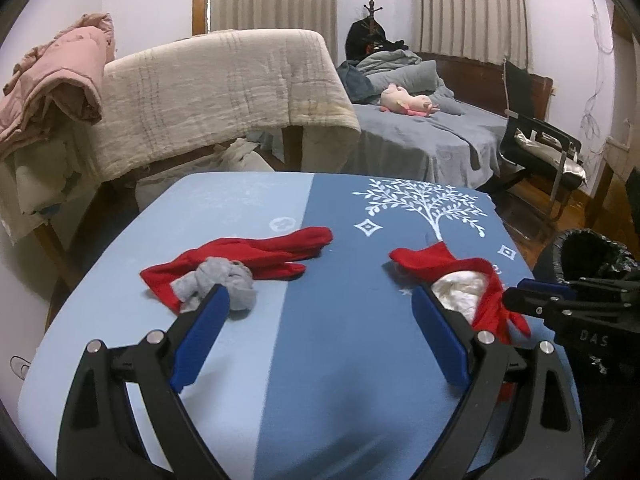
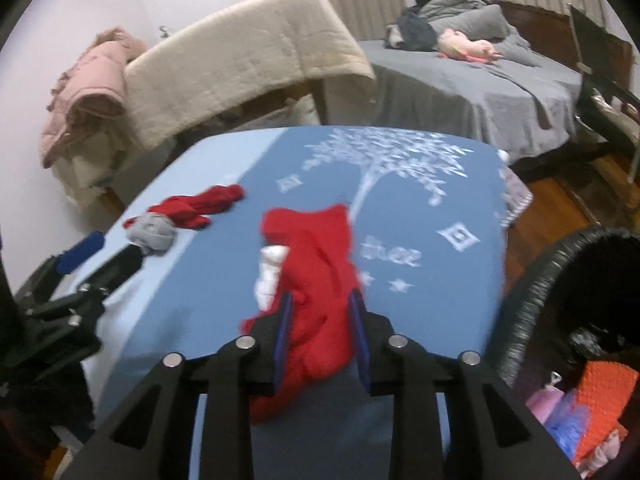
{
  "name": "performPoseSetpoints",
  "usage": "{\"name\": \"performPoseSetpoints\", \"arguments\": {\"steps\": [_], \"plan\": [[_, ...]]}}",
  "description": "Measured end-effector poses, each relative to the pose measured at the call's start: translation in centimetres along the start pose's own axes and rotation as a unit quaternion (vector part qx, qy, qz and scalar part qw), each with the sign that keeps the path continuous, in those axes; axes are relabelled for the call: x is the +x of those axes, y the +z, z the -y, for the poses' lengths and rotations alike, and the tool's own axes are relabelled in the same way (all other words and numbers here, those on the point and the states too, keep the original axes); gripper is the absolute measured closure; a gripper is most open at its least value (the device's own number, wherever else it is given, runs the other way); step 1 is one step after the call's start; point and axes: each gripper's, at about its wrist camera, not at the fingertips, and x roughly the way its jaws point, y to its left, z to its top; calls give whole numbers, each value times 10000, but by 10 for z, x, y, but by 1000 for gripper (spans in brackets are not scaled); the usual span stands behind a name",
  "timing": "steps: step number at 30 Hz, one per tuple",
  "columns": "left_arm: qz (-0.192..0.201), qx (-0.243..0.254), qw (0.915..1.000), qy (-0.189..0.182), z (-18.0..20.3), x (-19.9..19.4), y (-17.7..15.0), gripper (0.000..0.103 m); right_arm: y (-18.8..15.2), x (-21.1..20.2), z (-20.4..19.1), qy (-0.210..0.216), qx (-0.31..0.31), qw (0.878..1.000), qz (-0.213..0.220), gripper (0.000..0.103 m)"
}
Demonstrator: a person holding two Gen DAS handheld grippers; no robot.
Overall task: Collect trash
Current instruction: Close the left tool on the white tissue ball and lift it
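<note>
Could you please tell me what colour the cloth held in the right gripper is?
Red: the cloth clamped in the right gripper, clearest in the right wrist view.

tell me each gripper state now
Left gripper: open, holding nothing.
Right gripper: shut on the red cloth.

Crumpled red cloth [image 2: 316, 264] wrapped around white wad [image 2: 270, 276] on blue table [image 2: 440, 320], beside black-lined bin [image 2: 532, 280].
</note>
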Motion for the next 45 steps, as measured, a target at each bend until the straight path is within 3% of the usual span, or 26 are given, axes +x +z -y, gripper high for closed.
{"name": "performPoseSetpoints", "arguments": {"steps": [9,25,30,32,34,36,38,45], "plan": [[-79,137,9995,-277,23,12,2,13,-8,-4,16,-219,217,9995,46,75],[-654,320,9936,-860,59,58,-6,32,-5,-10,30,-355,310,9987,198,75],[-941,309,9878,-1204,66,71,-7,52,-5,-10,33,-366,346,9985,211,75],[-1000,268,9835,-1483,67,73,-8,75,-5,-10,34,-375,352,9984,224,75],[-1020,206,9791,-1748,68,74,-9,88,-5,-10,36,-378,359,9984,225,75],[-983,143,9783,-1819,68,72,-10,92,-5,-11,36,-379,352,9984,227,75],[-927,34,9780,-1869,65,69,-9,103,-5,-11,36,-376,357,9984,228,75],[-632,-73,9836,-1685,48,46,0,103,-2,-13,34,-365,310,9985,274,75]]}}
